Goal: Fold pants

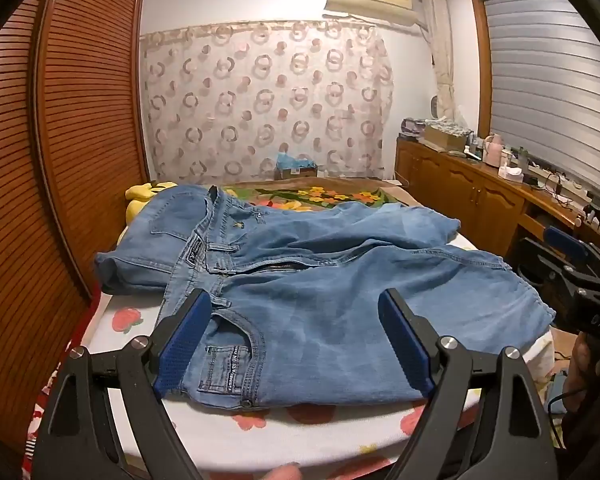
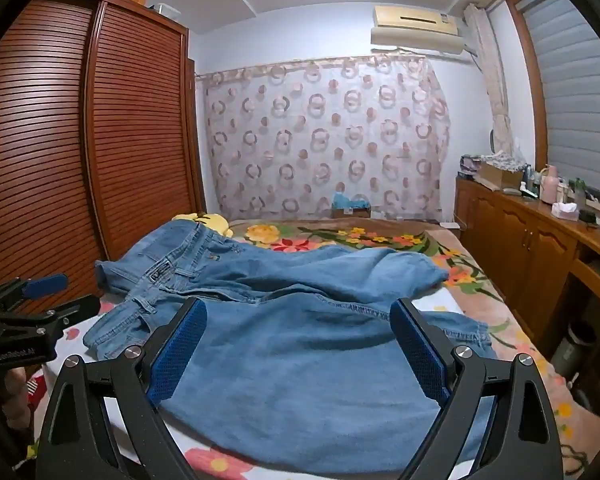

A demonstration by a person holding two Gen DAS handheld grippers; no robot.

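- Left wrist view: the jeans (image 1: pixel 320 288) lie spread across the near end of the bed (image 1: pixel 112 344), waistband toward its left edge, legs running toward the right edge.
- The left gripper (image 1: pixel 296 344) hovers with jaws wide apart over the pocket; the right gripper (image 2: pixel 300 348), also spread and empty, hovers over a leg.
- Denim looks soft, fairly heavy and limp; the waistband and hems look like the firmest holds.
- The far leg's hem is rumpled, and the near edge sits behind the grippers' frames.

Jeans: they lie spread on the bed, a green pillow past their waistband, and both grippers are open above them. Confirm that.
Wrong on one point: the pillow is yellow, as the right wrist view shows. The jeans do lie spread on the bed, both grippers open.
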